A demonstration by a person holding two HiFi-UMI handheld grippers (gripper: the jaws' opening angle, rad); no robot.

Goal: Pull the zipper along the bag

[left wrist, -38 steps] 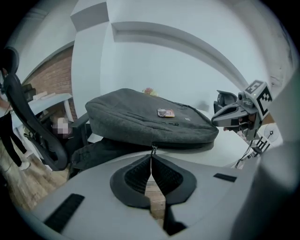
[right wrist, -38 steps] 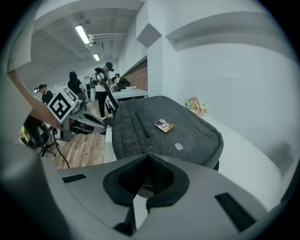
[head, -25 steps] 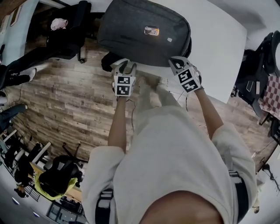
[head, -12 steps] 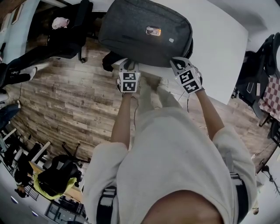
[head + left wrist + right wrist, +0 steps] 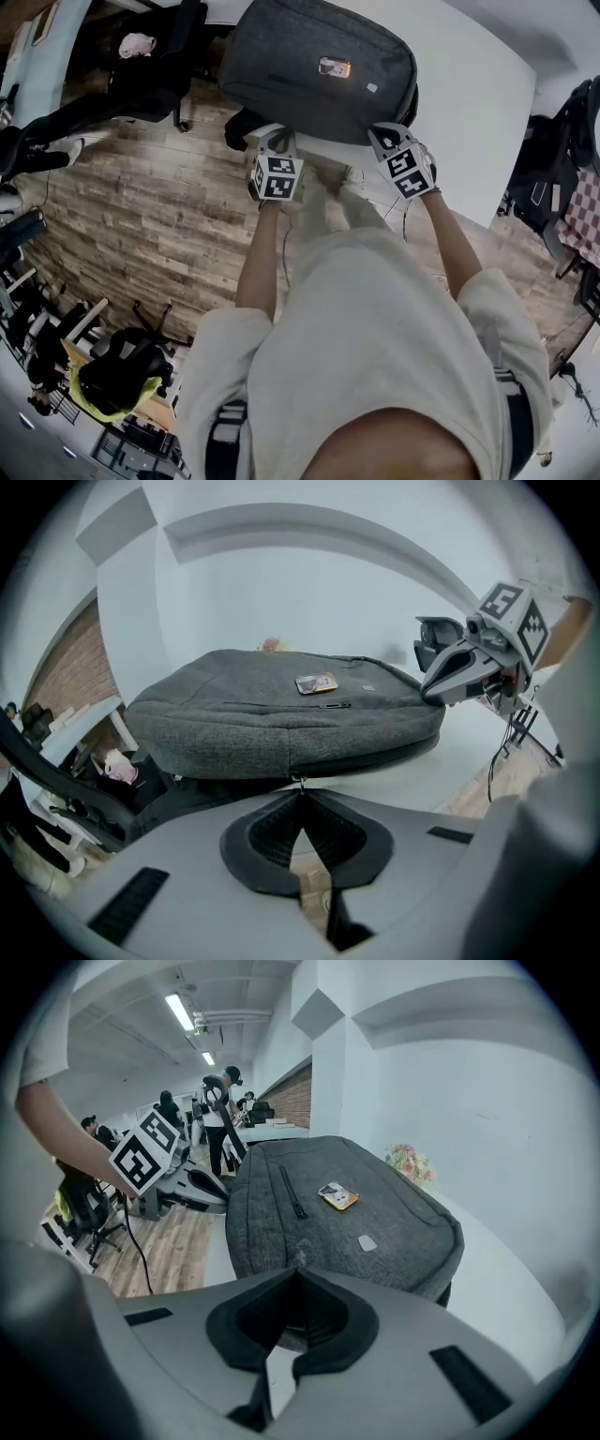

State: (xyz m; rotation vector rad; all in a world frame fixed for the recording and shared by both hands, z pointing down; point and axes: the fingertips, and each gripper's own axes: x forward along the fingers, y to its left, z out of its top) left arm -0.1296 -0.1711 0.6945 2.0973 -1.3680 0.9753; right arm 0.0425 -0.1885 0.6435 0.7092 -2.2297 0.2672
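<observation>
A white surface (image 5: 469, 112) above a wood-plank floor (image 5: 141, 216) carries a dark grey fabric bag (image 5: 309, 84), lying flat. The left tool (image 5: 271, 139) has just been closing and pinches the small metal zipper pull (image 5: 300, 781) at the bag's near edge. The right tool (image 5: 381, 131) is clamped on the bag's fabric.

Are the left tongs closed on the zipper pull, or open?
Shut on it. The left tongs have just been closing; their tips now meet on the zipper pull at the edge of the bag.
</observation>
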